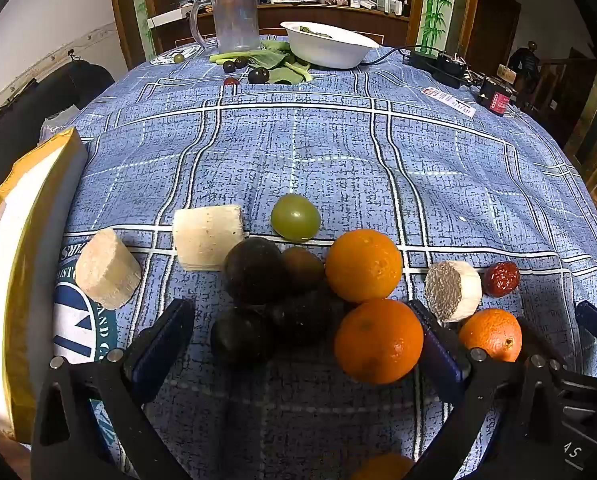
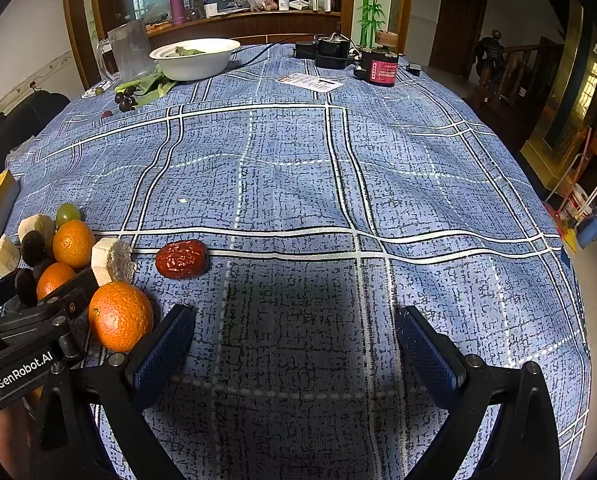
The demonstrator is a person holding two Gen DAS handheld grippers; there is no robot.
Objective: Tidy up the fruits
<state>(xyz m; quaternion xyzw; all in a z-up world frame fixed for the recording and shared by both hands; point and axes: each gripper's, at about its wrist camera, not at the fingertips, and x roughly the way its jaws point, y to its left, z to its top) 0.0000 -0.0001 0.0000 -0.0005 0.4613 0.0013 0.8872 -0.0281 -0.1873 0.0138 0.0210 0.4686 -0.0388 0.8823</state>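
Note:
In the left wrist view, my left gripper (image 1: 304,340) is open around a cluster of dark plums (image 1: 254,270) and an orange (image 1: 378,340), touching none that I can tell. A second orange (image 1: 363,265), a green grape (image 1: 295,217), pale cut fruit chunks (image 1: 207,237), a third orange (image 1: 491,334) and a red date (image 1: 500,279) lie around. In the right wrist view, my right gripper (image 2: 296,344) is open and empty over bare cloth. The date (image 2: 182,258) and an orange (image 2: 120,316) lie to its left.
A white bowl (image 1: 328,45) with greens, a clear jug (image 1: 234,18), loose leaves and small dark fruits (image 1: 258,75) stand at the far end. Black chargers and a red battery (image 2: 380,68) sit far right. A yellow-edged box (image 1: 22,240) lies at the left.

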